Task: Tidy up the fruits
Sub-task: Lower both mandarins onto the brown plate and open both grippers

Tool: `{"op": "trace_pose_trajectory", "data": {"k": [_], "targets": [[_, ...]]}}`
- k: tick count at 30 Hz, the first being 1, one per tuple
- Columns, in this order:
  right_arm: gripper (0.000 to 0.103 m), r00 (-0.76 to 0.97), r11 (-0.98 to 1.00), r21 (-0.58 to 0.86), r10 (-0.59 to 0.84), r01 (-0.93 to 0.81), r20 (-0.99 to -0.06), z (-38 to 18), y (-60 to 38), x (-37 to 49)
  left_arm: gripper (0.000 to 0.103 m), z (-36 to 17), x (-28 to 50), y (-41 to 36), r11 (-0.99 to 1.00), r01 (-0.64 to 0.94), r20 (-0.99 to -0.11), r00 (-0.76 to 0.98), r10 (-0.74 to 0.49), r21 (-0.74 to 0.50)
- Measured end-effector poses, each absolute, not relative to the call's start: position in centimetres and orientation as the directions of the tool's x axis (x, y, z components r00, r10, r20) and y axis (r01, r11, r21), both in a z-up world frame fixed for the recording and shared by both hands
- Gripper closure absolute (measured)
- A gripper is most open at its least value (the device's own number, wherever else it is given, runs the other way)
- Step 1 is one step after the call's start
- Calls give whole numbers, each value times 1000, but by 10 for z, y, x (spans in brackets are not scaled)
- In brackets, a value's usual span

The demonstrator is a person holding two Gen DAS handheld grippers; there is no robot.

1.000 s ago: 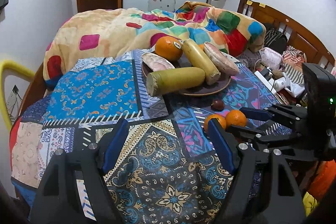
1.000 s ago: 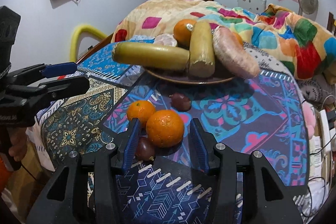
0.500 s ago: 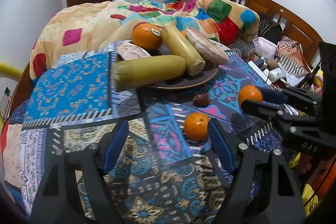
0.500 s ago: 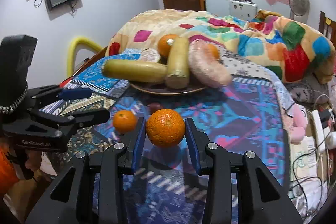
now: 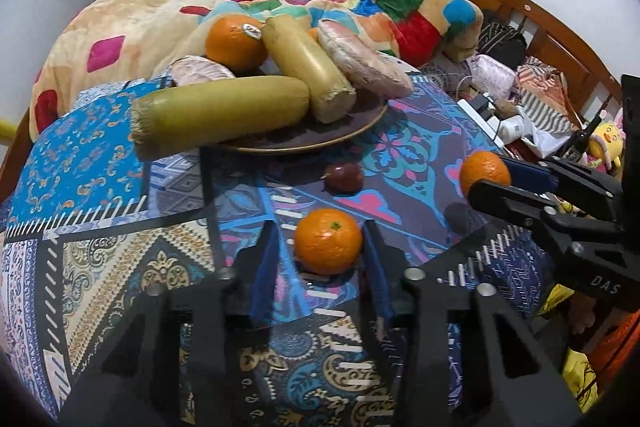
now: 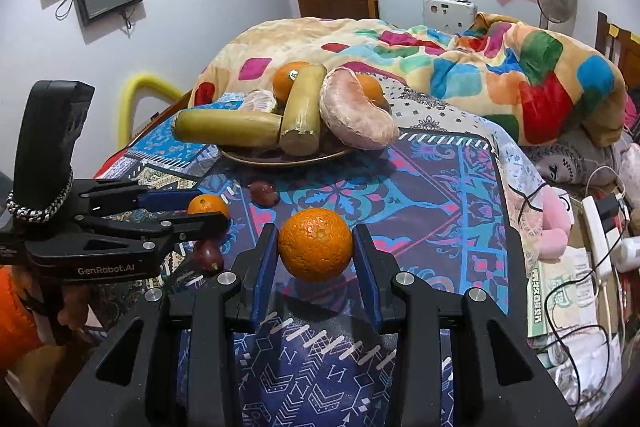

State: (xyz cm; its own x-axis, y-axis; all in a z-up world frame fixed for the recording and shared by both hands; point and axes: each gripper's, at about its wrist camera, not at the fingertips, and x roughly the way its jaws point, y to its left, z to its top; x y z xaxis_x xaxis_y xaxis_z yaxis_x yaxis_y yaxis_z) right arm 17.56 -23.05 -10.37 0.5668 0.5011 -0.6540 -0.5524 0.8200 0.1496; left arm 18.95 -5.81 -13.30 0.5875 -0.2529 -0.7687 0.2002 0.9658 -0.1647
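A small orange [image 5: 328, 247] rests on the patterned cloth between the fingers of my left gripper [image 5: 320, 239]. Its jaws are closing: the right pad is at the peel, while a sliver of cloth still shows at the left pad. My right gripper [image 6: 315, 247] is shut on a bigger orange [image 6: 315, 245] and holds it just above the cloth; the bigger orange [image 5: 485, 173] also shows at the right. A brown plate [image 5: 360, 131] behind carries a stickered orange [image 5: 236, 41], two yellow-green stalks and pink pomelo segments.
A dark plum-like fruit [image 5: 344, 177] lies between the plate and the small orange, and another [image 6: 208, 255] sits under the left gripper [image 6: 208, 211]. A colourful blanket [image 5: 160, 19] is heaped behind. Cables and a power strip [image 6: 596, 239] clutter the right.
My left gripper moved in over the small orange and its jaws narrowed sharply around it. The right gripper closed on the bigger orange, lifted it off the cloth and carried it away from the others.
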Motion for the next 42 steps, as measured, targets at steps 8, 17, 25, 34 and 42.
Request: {"op": "trace_pose_trajectory", "data": {"k": [8, 17, 25, 34, 42], "targets": [[68, 577, 816, 146, 510, -560, -637, -97, -225, 180, 70, -126, 191, -54, 974, 185, -758, 615, -220, -132], [68, 603, 807, 115, 519, -579, -606, -79, -207, 191, 70, -96, 196, -28, 987, 141, -702, 695, -153, -76], [68, 633, 803, 70, 518, -592, -575, -64, -186, 210, 70, -71, 215, -10, 992, 113, -654, 747, -123, -59], [68, 602, 784, 93, 541, -614, -588, -67, -157, 248, 70, -73, 248, 5, 994, 93, -661, 743, -106, -55], [68, 560, 769, 102, 543, -631, -626, -72, -132, 277, 70, -85, 270, 18, 995, 87, -689, 718, -96, -47]]}}
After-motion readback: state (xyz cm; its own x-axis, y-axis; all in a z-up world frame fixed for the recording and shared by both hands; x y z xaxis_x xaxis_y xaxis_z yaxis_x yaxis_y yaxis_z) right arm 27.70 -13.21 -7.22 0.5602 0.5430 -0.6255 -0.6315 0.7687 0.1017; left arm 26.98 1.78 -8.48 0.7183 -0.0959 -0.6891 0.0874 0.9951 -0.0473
